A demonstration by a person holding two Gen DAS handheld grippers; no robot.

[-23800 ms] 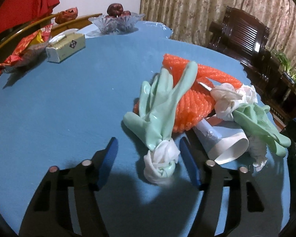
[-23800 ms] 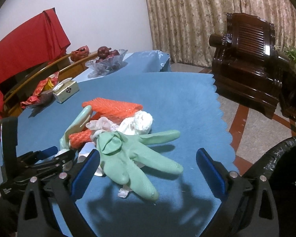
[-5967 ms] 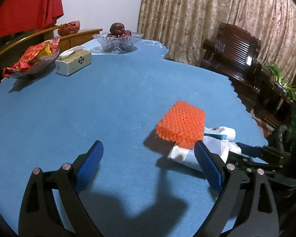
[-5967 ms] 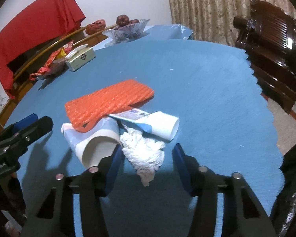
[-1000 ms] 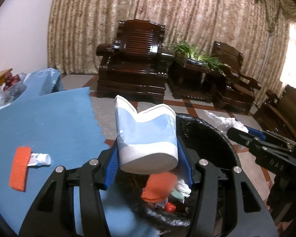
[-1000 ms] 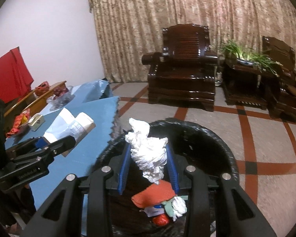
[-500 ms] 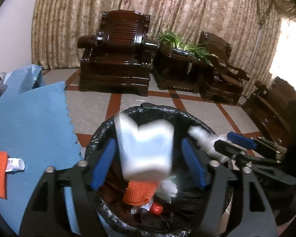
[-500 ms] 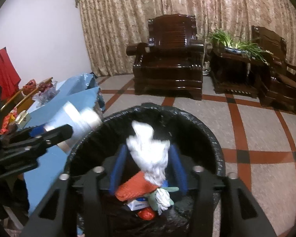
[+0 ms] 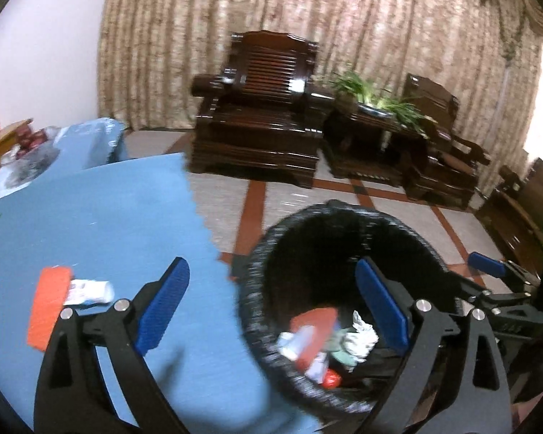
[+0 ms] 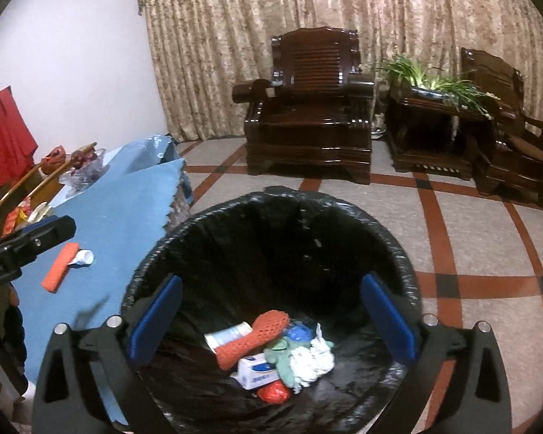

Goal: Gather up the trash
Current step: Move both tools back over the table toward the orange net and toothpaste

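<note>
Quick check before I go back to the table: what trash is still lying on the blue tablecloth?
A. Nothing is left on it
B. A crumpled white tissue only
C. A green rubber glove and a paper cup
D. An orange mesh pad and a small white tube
D: the orange mesh pad and the small white tube beside it still lie on the blue tablecloth, while gloves, tissue and cup are down in the black bin.
</note>
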